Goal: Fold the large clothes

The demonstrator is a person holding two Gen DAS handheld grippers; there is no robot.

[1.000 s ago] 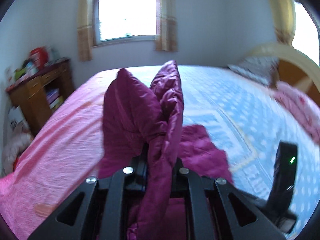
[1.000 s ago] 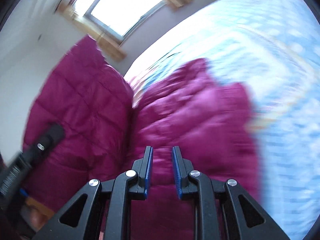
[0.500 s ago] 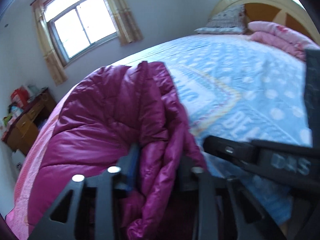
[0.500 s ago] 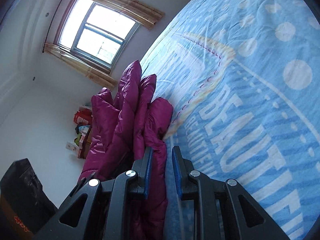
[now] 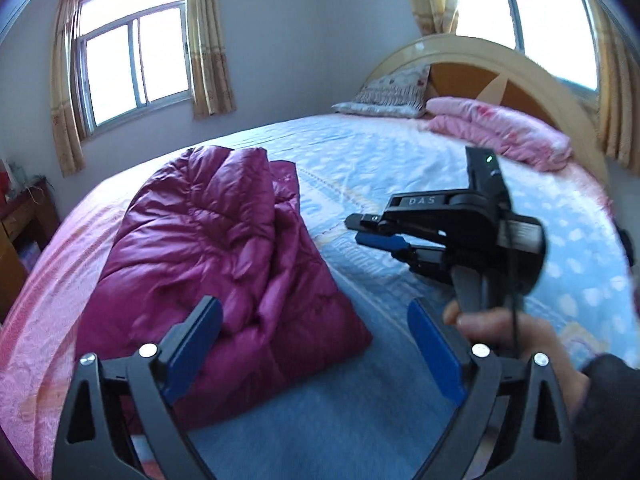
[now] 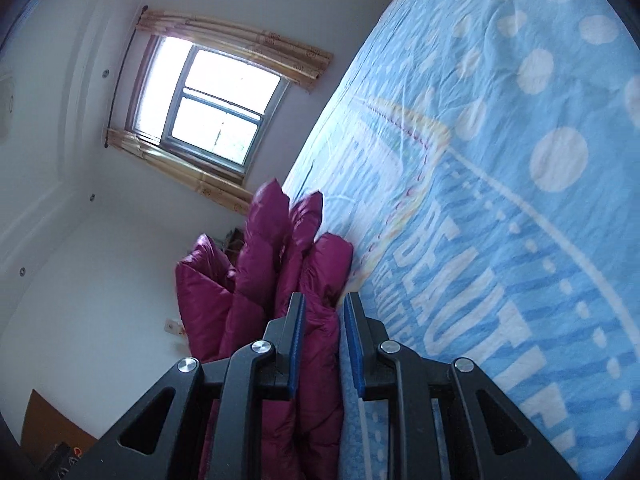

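Observation:
A magenta puffer jacket (image 5: 208, 248) lies folded in a thick heap on the bed (image 5: 400, 168), half on the pink side, half on the blue sheet. My left gripper (image 5: 316, 348) hovers just in front of it; its jaws are opening wide and nothing is between the blue pads (image 5: 196, 344). The jacket's near corner lies beyond the left finger. My right gripper (image 5: 360, 230), held by a hand (image 5: 500, 328), hangs over the blue sheet right of the jacket, clear of it. In its own view the right gripper (image 6: 325, 340) shows only a narrow slit, with the jacket (image 6: 256, 272) beyond.
A folded pink quilt (image 5: 500, 132) and a patterned pillow (image 5: 388, 96) lie by the curved wooden headboard (image 5: 480, 52). A wooden desk (image 5: 20, 220) stands beyond the bed's left edge. Curtained windows (image 5: 136, 64) fill the far wall. Blue sheet (image 6: 520, 200) stretches right.
The left gripper let go of the jacket and its jaws spread wide. The jacket, held bunched up before, now rests folded on the bed. The right gripper moved off it to the right.

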